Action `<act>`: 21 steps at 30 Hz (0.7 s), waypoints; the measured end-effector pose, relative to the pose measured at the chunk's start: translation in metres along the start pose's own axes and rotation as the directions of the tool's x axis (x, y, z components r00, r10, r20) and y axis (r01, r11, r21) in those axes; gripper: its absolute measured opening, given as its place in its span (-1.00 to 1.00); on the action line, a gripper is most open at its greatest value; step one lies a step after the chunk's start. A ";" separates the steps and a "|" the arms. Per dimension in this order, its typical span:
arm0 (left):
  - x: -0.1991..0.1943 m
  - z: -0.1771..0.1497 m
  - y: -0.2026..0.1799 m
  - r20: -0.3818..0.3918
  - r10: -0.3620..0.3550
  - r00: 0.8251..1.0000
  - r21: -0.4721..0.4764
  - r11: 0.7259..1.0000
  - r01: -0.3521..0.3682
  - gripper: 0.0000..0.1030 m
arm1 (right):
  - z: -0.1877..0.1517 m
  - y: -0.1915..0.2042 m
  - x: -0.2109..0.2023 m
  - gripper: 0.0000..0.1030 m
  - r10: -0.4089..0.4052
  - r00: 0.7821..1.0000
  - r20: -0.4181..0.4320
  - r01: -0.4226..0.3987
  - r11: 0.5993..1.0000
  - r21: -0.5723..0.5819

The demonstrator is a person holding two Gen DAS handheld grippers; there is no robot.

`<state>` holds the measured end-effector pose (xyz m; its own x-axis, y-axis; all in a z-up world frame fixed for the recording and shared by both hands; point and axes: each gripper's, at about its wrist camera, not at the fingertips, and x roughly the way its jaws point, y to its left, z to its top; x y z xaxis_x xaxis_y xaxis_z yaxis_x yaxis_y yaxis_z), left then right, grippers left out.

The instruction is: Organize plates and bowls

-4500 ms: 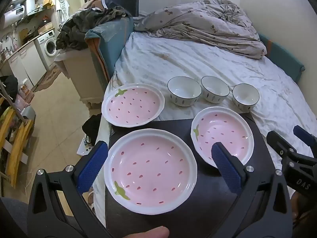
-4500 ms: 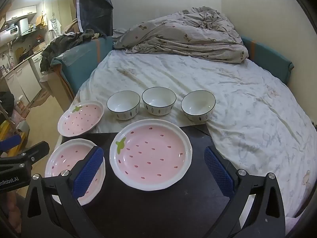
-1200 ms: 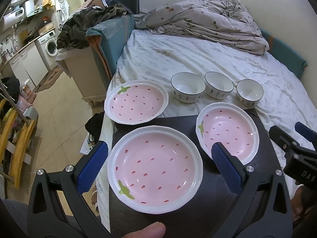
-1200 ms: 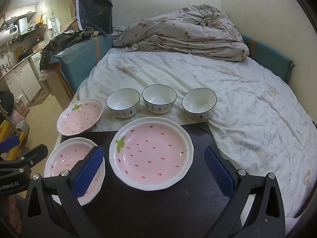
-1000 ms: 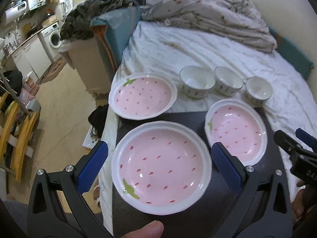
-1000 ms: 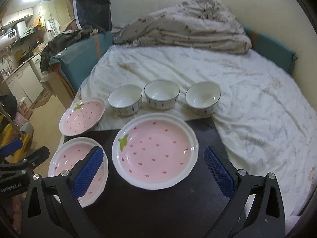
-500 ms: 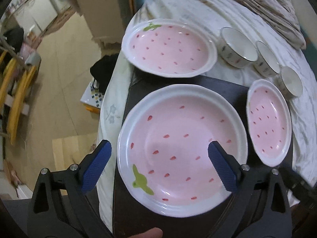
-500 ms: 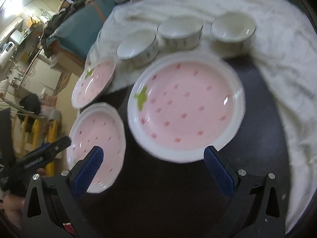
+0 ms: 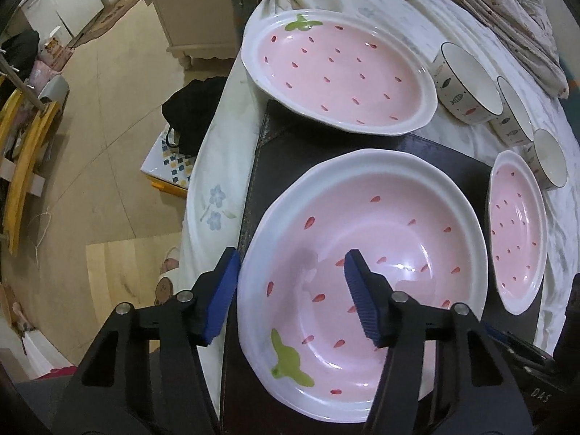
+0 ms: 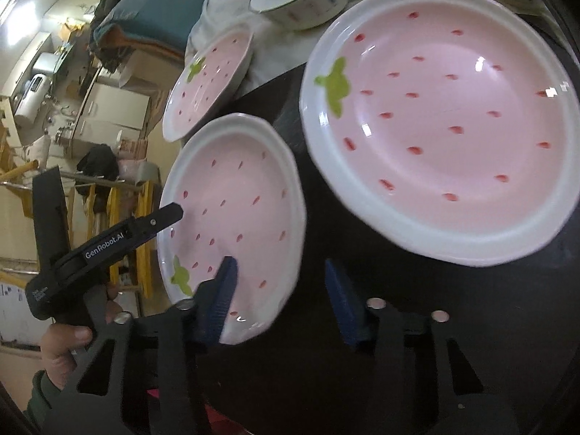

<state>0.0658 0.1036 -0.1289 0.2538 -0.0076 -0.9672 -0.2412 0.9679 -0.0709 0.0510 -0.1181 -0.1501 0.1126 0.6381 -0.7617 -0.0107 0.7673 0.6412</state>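
Note:
Three pink strawberry plates and three white bowls lie on a bed. The near-left plate (image 9: 366,282) sits on a dark board (image 9: 446,152). My left gripper (image 9: 290,293) is open and straddles this plate's left rim, one finger outside, one over the inside. In the right wrist view my right gripper (image 10: 281,301) is open and straddles the same plate's (image 10: 232,199) right rim. The right plate (image 10: 446,116) lies on the board beside it. The third plate (image 9: 337,72) lies further back on the sheet. The bowls (image 9: 471,83) stand in a row behind.
The bed's left edge drops to a wooden floor (image 9: 101,116) with a black bag (image 9: 188,108) and a small box. A crumpled duvet (image 9: 507,18) lies at the back. Kitchen units (image 10: 112,108) stand to the left.
Both grippers have dropped down close to the near-left plate and narrowed their jaws. The left now straddles its left rim and the right its right rim. The plates have not moved.

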 end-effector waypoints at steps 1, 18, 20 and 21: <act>0.000 0.000 0.000 0.001 0.001 1.000 0.003 1.000 -0.001 0.04 | 0.001 0.000 0.003 -0.24 -0.001 1.000 -0.005 0.001 1.000 -0.003; 0.024 -0.002 0.009 -0.090 -0.028 0.996 -0.017 0.999 0.027 -0.19 | 0.010 0.006 0.034 -0.35 -0.007 1.000 -0.019 0.006 1.000 -0.028; 0.024 -0.003 0.009 -0.095 -0.027 0.995 -0.031 0.999 0.025 -0.20 | 0.011 0.007 0.034 -0.34 -0.011 1.000 -0.017 0.011 0.999 -0.031; 0.024 -0.003 0.010 -0.093 -0.024 0.995 -0.036 0.999 0.021 -0.20 | 0.011 0.006 0.034 -0.34 -0.005 1.000 -0.018 0.005 1.000 -0.027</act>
<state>0.0664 0.1119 -0.1532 0.1713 -0.0541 -0.9837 -0.2691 0.9580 -0.0995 0.0656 -0.0927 -0.1709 0.0944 0.6352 -0.7665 -0.0374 0.7717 0.6349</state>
